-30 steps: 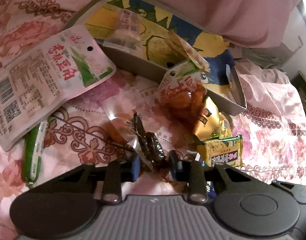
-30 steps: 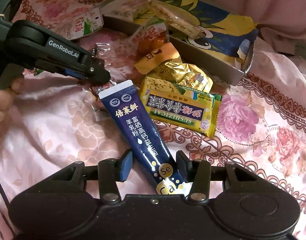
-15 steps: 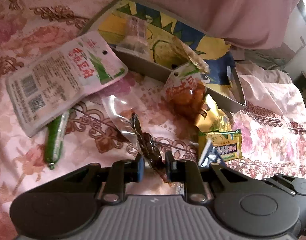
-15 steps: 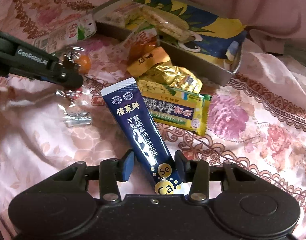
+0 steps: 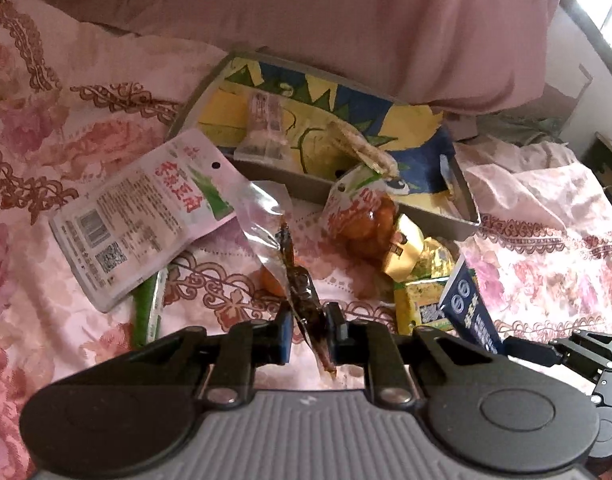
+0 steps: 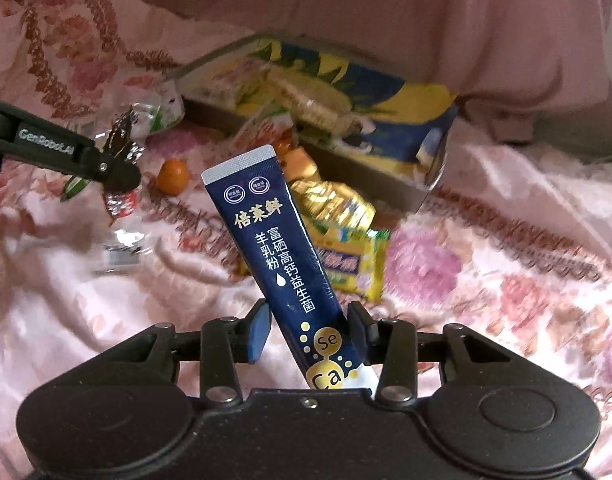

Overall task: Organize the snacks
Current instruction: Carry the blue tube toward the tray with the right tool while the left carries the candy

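Snacks lie scattered on a floral bedspread (image 5: pixel 66 128) in front of a shallow printed tray (image 5: pixel 386 196), which sits upper centre of both views and already holds a few packets. The left gripper (image 5: pixel 309 330) has its jaws pressed together on a clear vacuum pouch of dark dried food (image 5: pixel 298 284), lifted clear of the bedspread. The right gripper (image 6: pixel 309 330) pinches a dark blue stick sachet (image 6: pixel 274 248) near its lower end; the sachet stands tilted, its top edge towards the tray.

Handling, as judged: both items are light. The pouch is thin, glossy film, probably slippery and limp; the firmer dark contents, where the jaws now bite, are the better hold than the loose clear flap above. The sachet looks semi-stiff, and a grip low down may let it swing.

Loose items left of centre in the left view: a white-and-green packet (image 5: pixel 146 216) and an orange-filled bag (image 5: pixel 366 220). A yellow bar wrapper (image 6: pixel 346 264) lies right of the sachet.
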`<state>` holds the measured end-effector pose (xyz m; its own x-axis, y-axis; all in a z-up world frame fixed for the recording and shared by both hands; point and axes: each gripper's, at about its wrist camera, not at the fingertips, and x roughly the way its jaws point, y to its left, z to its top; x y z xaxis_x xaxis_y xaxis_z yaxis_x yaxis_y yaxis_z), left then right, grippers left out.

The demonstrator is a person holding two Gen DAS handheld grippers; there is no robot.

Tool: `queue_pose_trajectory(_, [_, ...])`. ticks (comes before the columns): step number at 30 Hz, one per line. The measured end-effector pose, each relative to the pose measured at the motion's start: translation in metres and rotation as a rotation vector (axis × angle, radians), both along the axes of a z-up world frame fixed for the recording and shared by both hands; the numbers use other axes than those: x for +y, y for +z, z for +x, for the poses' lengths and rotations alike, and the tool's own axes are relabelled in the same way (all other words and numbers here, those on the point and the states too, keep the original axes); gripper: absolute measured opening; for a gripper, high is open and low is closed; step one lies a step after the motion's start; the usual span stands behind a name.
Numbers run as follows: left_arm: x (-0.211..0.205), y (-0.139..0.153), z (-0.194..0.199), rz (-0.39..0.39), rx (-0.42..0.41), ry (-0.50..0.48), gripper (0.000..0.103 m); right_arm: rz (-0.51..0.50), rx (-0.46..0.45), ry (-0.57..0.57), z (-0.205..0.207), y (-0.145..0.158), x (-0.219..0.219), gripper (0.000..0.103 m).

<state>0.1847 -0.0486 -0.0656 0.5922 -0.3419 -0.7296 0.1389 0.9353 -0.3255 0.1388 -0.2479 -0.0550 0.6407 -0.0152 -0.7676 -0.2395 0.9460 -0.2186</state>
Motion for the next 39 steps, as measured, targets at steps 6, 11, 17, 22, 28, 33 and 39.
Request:
queue_pose_trajectory(6, [0.005,0.011,-0.004,-0.031,-0.043,0.011,0.018,-0.013,-0.093,-0.031,0.001,0.009,-0.006,0.044])
queue_pose_trajectory(11, [0.005,0.022,-0.007,-0.023,-0.107,0.015,0.018,-0.023,-0.16,-0.03,0.002,0.013,-0.005,0.044])
queue_pose_trajectory(17, [0.006,0.029,-0.004,-0.043,-0.14,0.021,0.018,-0.005,-0.2,-0.037,0.008,0.018,-0.006,0.044])
queue_pose_trajectory(22, [0.007,0.029,-0.001,-0.073,-0.143,0.028,0.018,0.003,-0.207,-0.05,0.014,0.018,-0.009,0.044])
queue_pose_trajectory(28, [0.009,0.033,0.009,-0.104,-0.159,0.049,0.018,0.025,-0.23,-0.071,0.017,0.024,-0.013,0.044])
queue_pose_trajectory(33, [0.009,0.04,0.02,-0.122,-0.19,0.07,0.018,0.04,-0.256,-0.091,0.024,0.028,-0.018,0.044])
queue_pose_trajectory(39, [0.009,0.051,0.046,-0.105,-0.183,0.059,0.018,0.056,-0.29,-0.119,0.042,0.033,-0.023,0.044])
